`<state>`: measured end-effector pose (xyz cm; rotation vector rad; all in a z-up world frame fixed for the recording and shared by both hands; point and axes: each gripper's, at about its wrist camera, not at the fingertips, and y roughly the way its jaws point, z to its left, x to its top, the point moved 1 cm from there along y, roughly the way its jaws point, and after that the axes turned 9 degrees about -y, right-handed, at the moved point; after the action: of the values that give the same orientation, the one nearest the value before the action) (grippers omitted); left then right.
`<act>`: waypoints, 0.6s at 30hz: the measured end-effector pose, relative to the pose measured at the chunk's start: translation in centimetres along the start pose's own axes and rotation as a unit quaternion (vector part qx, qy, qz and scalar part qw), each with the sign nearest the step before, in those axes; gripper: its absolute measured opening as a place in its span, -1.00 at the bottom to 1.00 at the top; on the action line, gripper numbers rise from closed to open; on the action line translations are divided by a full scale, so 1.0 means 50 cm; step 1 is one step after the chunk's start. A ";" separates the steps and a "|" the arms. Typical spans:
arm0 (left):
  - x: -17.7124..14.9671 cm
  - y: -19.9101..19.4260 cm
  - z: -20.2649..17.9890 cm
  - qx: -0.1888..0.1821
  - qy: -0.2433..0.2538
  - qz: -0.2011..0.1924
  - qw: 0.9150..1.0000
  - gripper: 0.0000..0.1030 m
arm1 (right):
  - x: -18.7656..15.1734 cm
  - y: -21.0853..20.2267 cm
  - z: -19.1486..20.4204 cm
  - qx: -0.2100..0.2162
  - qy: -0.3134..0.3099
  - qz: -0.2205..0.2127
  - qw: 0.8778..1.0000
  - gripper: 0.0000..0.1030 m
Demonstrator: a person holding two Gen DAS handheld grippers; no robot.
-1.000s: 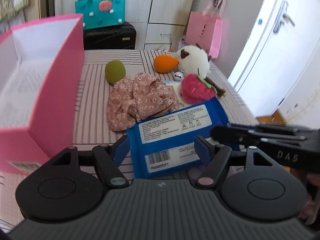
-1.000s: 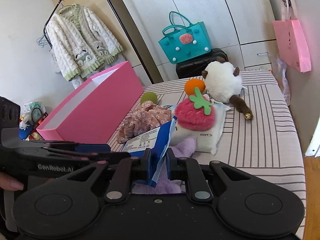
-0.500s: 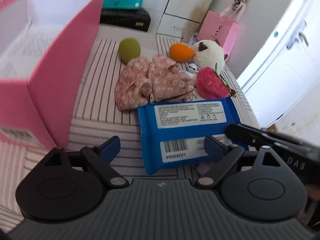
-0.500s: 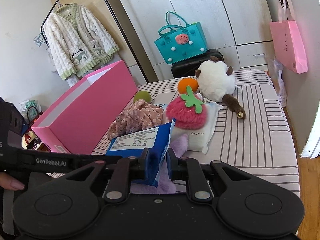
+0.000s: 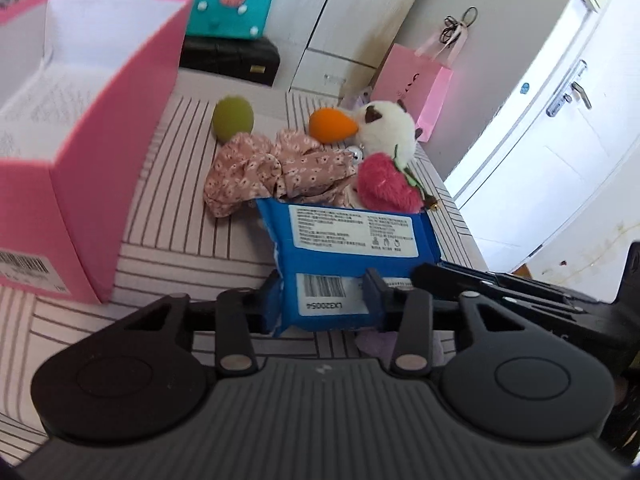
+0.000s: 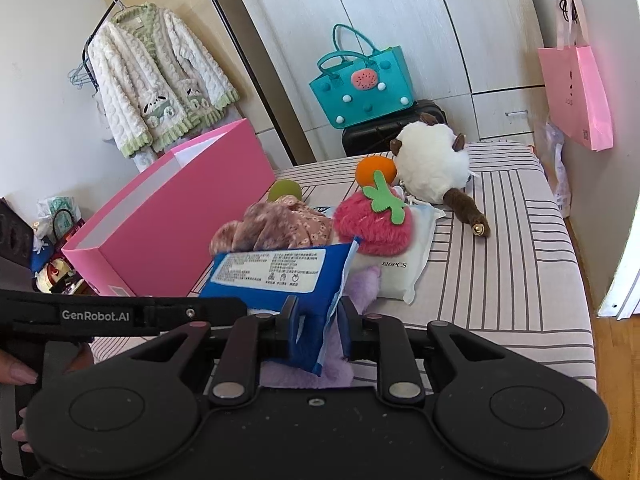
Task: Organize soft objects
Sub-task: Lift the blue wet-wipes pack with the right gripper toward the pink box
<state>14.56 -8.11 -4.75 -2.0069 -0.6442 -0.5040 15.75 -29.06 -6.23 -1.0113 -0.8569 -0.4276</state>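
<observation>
1. Far L: pink box [image 5: 80,152], open top, stands on striped bed [image 6: 500,280]; barcode sticker low on its near face.
2. L gripper [image 5: 324,296]: jaws closing on near end of blue wipes pack [image 5: 344,256]; pads touch both sides, so pack is pinched. "GenRobot.AI" printed on this gripper's side, seen in R view.
3. Pack label: white panel w/ fine print, unreadable; barcode reads "LX320054".
4. R gripper [image 6: 316,328]: jaws opening, pack's crimped edge between them; L pad against pack, gap at R pad.
5. Behind pack: floral cloth [image 5: 276,168], green ball [image 5: 233,118], orange sponge [image 5: 332,125], strawberry plush [image 6: 372,220], white plush [image 6: 434,168].
6. White pack [image 6: 404,268] under strawberry reads "120PCS". Purple plush [image 6: 360,292] beneath blue pack.
</observation>
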 end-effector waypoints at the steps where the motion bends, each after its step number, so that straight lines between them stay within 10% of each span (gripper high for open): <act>1: 0.000 -0.006 -0.004 0.002 0.008 -0.003 1.000 -0.25 | 0.002 -0.001 0.002 0.002 -0.001 0.003 1.000 -0.48; 18: 0.053 -0.148 -0.040 0.018 0.125 0.007 0.992 -0.25 | 0.092 -0.061 0.144 0.029 -0.109 0.055 0.992 -0.19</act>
<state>11.84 -6.10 2.61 -1.8736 -0.4810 -0.7175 13.47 -23.97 0.91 -1.0579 -0.9971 -0.1999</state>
